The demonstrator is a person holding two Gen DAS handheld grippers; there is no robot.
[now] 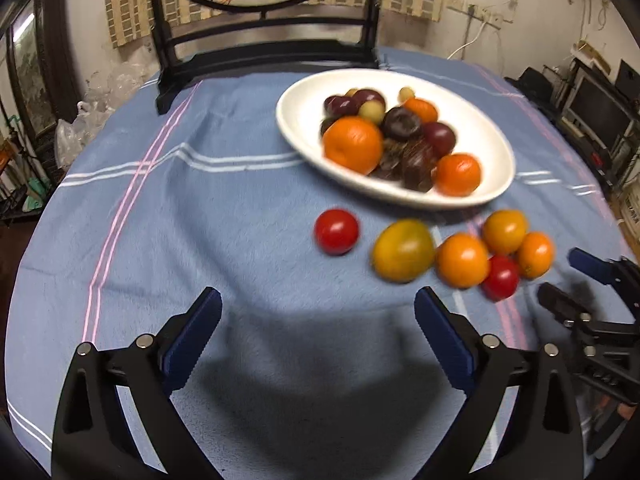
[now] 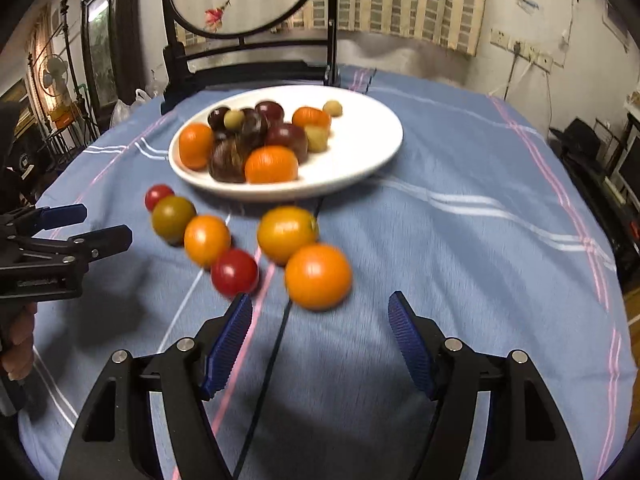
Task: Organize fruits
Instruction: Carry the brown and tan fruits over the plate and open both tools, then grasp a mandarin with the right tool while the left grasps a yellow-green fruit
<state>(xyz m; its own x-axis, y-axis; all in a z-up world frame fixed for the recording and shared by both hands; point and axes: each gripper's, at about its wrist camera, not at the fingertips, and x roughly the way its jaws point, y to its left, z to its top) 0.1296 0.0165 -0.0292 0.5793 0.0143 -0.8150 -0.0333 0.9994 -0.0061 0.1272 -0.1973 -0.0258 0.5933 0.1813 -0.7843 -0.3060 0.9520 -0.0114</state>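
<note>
A white oval plate [image 1: 304, 116] [image 2: 360, 148] on the blue tablecloth holds oranges, dark plums and small pale fruits. In front of it lie loose fruits: a red tomato [image 1: 336, 231] [image 2: 159, 196], a yellow-green fruit [image 1: 403, 250] [image 2: 173, 216], an orange one [image 1: 463, 260] [image 2: 207, 239], a second red tomato [image 1: 500, 278] [image 2: 235, 272], and two more orange fruits [image 2: 286, 234] [image 2: 318, 276]. My left gripper [image 1: 318, 310] is open above bare cloth, short of the fruits. My right gripper [image 2: 320, 312] is open, the nearest orange fruit just beyond its fingertips. Neither holds anything.
A dark wooden stand [image 1: 264, 36] with a round embroidered panel rises behind the plate at the table's far edge. The tablecloth [image 1: 200, 220] has pink and white stripes. The right gripper [image 1: 576, 280] shows at the left view's right edge; the left gripper [image 2: 100, 224] and a hand show at left.
</note>
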